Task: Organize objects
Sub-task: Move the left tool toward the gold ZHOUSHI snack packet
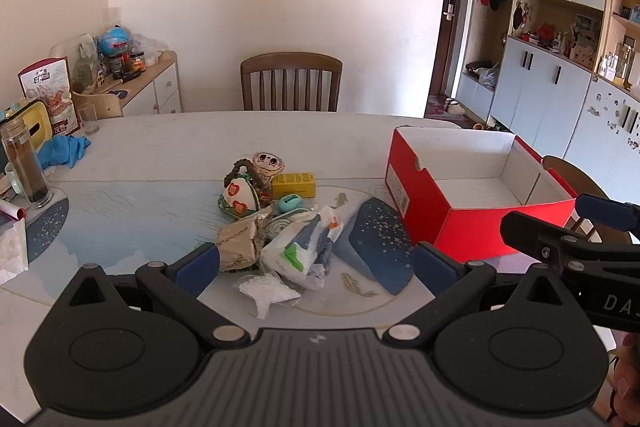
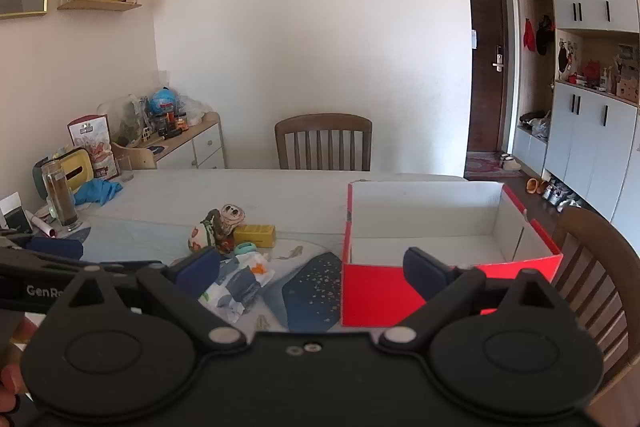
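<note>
Hovering above the bench (image 1: 140, 195), the left tool (image 1: 316, 263) is spread wide and empty over the heap of packets (image 1: 296, 251), likely lining up a first pick; the right tool (image 2: 312, 269), equally released, waits near the red box (image 1: 472, 195), whose long axis runs away from the cameras, open side up.
</note>
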Demonstrator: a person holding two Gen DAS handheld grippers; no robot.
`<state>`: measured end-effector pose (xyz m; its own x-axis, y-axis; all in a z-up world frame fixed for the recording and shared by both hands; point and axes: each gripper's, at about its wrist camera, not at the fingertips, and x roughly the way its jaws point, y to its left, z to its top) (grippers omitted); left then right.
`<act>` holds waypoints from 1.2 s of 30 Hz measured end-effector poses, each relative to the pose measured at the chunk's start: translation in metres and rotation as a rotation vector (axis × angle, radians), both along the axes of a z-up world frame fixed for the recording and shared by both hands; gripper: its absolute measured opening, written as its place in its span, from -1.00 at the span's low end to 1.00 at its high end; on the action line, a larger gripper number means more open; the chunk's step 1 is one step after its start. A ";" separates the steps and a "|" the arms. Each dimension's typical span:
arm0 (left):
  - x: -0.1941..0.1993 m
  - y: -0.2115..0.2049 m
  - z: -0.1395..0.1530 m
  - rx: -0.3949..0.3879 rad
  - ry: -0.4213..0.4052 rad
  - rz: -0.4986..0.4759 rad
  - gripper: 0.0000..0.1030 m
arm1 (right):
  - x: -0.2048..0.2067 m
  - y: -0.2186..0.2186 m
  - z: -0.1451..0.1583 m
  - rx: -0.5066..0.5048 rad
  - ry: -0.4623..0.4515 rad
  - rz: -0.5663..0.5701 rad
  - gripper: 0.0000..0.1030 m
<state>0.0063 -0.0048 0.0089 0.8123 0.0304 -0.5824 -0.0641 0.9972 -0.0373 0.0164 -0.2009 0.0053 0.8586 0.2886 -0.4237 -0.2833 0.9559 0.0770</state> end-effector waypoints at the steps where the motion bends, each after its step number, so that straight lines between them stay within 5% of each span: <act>1: 0.002 0.003 -0.001 0.000 0.001 0.000 1.00 | 0.001 0.003 0.000 -0.001 0.001 0.004 0.90; 20: 0.041 0.064 -0.017 -0.046 0.008 -0.065 1.00 | 0.031 0.063 -0.004 -0.022 0.027 0.022 0.73; 28: 0.067 0.087 -0.047 0.033 0.002 -0.064 0.96 | 0.066 0.078 -0.019 -0.032 0.115 -0.008 0.53; 36: 0.127 0.113 -0.093 0.009 0.150 -0.088 0.65 | 0.109 0.099 -0.047 -0.036 0.244 -0.027 0.34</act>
